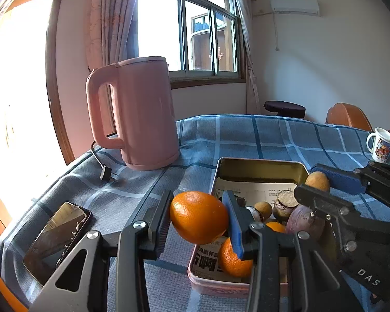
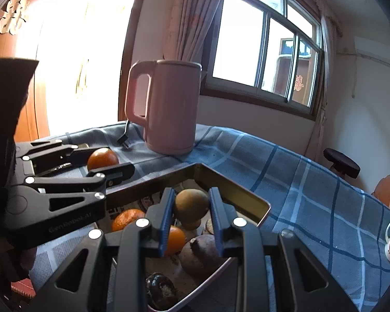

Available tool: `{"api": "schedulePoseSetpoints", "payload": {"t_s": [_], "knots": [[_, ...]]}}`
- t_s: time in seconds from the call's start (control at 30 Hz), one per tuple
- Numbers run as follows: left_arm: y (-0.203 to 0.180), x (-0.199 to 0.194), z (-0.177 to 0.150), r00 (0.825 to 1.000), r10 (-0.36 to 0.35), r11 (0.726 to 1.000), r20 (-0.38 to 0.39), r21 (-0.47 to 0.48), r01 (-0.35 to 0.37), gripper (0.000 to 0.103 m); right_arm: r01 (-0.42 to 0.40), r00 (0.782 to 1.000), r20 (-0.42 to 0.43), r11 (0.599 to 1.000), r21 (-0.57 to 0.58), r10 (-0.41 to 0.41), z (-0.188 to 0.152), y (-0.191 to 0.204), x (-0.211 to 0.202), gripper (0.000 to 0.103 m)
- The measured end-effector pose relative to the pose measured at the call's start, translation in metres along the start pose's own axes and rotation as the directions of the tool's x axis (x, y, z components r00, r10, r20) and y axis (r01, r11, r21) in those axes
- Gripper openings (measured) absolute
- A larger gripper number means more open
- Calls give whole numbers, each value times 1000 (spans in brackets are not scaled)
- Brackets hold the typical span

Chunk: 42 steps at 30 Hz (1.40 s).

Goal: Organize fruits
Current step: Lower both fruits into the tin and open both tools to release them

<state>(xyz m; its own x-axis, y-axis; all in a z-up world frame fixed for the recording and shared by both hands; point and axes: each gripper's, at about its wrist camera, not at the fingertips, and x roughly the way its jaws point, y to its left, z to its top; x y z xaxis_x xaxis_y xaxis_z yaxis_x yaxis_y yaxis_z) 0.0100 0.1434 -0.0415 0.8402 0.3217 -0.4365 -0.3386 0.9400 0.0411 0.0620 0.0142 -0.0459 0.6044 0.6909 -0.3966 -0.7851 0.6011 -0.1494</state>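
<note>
My left gripper (image 1: 199, 214) is shut on an orange (image 1: 199, 217), held above the near left edge of a rectangular tin (image 1: 260, 167); both show in the right wrist view (image 2: 102, 158). My right gripper (image 2: 191, 206) is shut on a small brown-green fruit (image 2: 191, 205) above the tin (image 2: 234, 188); it shows in the left wrist view (image 1: 317, 180). Inside the tin, lined with newspaper, lie two oranges (image 1: 232, 260) (image 2: 174, 239), a purple sweet potato (image 1: 303, 221), a small brown fruit (image 1: 264, 209) and a dark cut root (image 1: 284, 202).
A pink kettle (image 1: 140, 114) stands at the back left on the blue checked cloth (image 1: 273, 135), its cord and plug (image 1: 106, 173) beside it. A phone (image 1: 56, 239) lies at the front left. A white mug (image 1: 381, 144) stands at the far right.
</note>
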Motion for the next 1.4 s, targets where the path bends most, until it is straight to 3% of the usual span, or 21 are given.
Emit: {"api": "schedulePoseSetpoints", "payload": {"t_s": [0.5,0.8,0.93,1.03,1.17,1.23,1.4], "knots": [[-12,13,-6,998,-22,999,-64,47,25,41,-47,989,-138,998,42,53,-13,-2,24,30],[-12,22,-7,994,-31,999,-109,41,36,42,-50,982,-178,997,50,58,-15,-3,30,31],[-12,23,-8,993,-29,999,-115,43,34,43,-71,980,-184,996,50,79,-15,-1,31,42],[-10,23,-7,993,-20,999,-118,28,23,55,-63,981,-181,997,51,71,-16,-1,29,45],[-8,19,-6,995,-6,1000,-105,24,9,72,-27,987,-157,997,79,39,-15,-9,23,65],[-7,13,-4,996,-12,1000,-85,13,13,78,-17,990,-139,995,99,31,-14,-14,18,69],[-10,6,0,998,-21,1000,-64,20,22,80,29,995,-96,992,124,-17,-10,-24,0,80]]}}
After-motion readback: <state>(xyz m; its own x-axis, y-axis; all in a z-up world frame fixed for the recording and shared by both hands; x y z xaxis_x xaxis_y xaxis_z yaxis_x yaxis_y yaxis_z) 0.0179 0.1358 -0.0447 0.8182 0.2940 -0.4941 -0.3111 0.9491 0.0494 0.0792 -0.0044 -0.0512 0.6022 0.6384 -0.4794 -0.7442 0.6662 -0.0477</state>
